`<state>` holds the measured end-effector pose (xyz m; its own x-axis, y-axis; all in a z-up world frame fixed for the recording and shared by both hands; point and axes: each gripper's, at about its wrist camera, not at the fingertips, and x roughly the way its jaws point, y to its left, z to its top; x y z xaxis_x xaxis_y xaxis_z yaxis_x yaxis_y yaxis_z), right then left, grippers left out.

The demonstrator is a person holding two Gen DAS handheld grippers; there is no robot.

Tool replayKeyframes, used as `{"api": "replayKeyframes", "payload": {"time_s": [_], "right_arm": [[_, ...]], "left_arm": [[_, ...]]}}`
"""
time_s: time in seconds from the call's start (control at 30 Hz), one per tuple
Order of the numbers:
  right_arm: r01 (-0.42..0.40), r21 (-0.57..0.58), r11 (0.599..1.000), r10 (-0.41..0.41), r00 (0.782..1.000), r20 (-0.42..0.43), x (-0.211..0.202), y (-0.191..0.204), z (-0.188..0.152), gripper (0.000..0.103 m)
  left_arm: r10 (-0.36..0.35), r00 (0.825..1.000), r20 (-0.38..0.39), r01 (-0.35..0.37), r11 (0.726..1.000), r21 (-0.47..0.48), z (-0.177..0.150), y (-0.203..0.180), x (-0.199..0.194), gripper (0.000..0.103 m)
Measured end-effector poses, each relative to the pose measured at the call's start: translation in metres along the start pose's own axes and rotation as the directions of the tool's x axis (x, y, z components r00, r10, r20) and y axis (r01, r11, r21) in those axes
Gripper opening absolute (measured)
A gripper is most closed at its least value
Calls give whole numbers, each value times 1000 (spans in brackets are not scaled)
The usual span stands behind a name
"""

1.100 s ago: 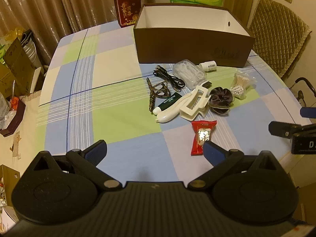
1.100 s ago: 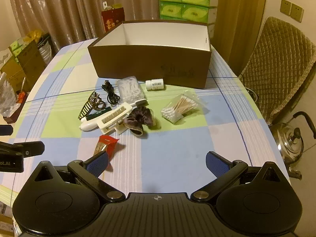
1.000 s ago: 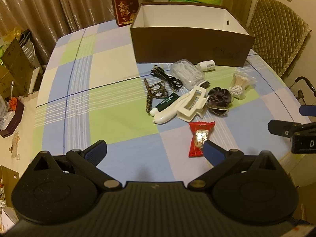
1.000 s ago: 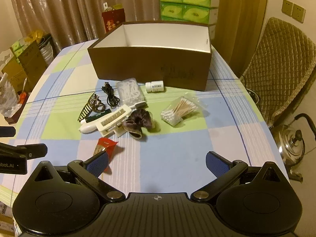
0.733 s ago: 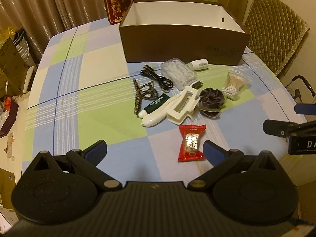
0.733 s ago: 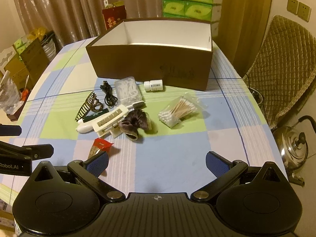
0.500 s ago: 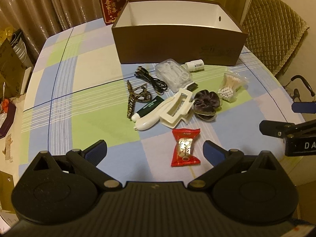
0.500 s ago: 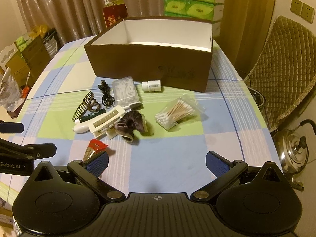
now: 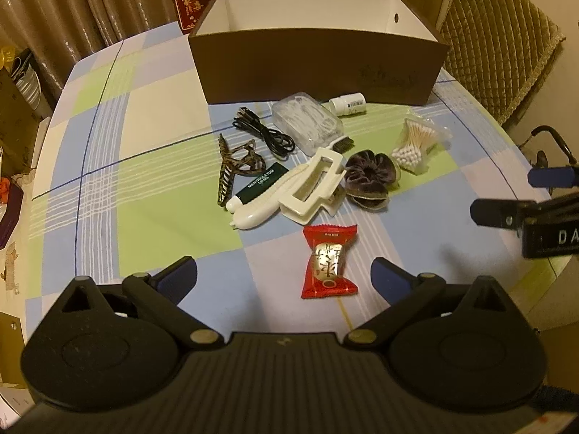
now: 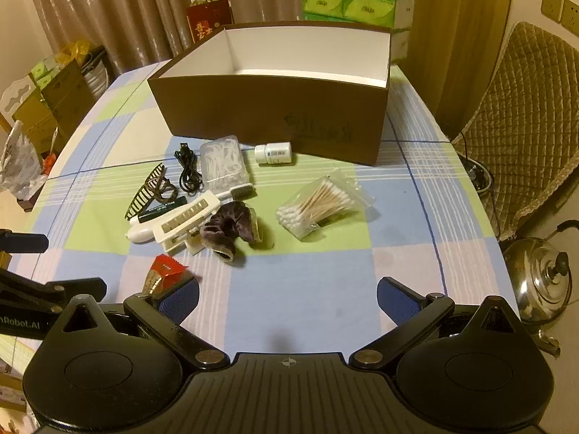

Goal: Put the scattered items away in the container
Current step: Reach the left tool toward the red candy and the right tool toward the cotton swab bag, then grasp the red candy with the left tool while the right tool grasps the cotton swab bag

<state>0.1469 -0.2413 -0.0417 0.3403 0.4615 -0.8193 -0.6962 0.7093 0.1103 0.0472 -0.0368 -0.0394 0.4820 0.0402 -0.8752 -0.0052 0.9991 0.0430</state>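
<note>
Hovering wide open and empty, the left gripper (image 9: 284, 276) frames the red foil-wrapped candy packet (image 9: 328, 267) just ahead, best pinched across its width, while the brown cardboard box (image 9: 318, 54) waits beyond.

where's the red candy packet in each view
Left wrist: red candy packet lies low and centre, between the open left tool's fingers.
Right wrist: it shows lower left, partly hidden behind a finger.
Shared landmark: the brown box behind the clutter.
</note>
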Motion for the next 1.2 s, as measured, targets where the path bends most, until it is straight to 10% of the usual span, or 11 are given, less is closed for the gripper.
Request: {"api": "replayKeyframes", "payload": {"time_s": [0.63, 1.2], "right_arm": [[-6, 40, 999, 8, 999, -51, 30, -24, -2, 101], [-23, 46, 999, 26, 997, -66, 53, -37, 8, 98]], "left_arm": [[-61, 997, -55, 59, 998, -25, -8, -6, 33, 88], [-134, 988, -74, 134, 991, 0, -5, -16, 72, 37]]}}
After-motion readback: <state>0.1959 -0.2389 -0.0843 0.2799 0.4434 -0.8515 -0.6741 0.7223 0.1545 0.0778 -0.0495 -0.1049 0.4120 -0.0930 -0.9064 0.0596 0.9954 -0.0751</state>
